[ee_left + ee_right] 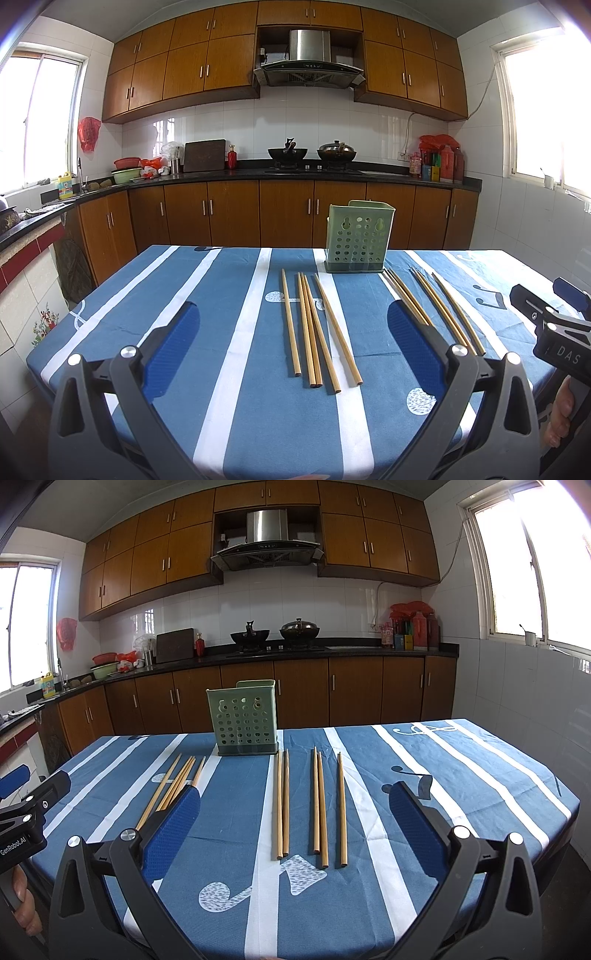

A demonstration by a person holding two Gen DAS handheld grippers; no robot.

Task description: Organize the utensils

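Note:
A green perforated utensil holder (357,240) stands upright and empty at the far side of the table; it also shows in the right wrist view (244,723). Several wooden chopsticks (314,328) lie flat in front of it, between my left gripper's fingers. Another group of chopsticks (320,808) lies to the right, between my right gripper's fingers. My left gripper (293,332) is open and empty above the near table edge. My right gripper (293,812) is open and empty too. The right gripper's side (550,317) shows at the left view's edge.
The table has a blue and white striped cloth (221,295). Behind it runs a dark counter with wooden cabinets (284,214), a stove with two woks (310,153), and a sink at the left (79,177). Windows are on both side walls.

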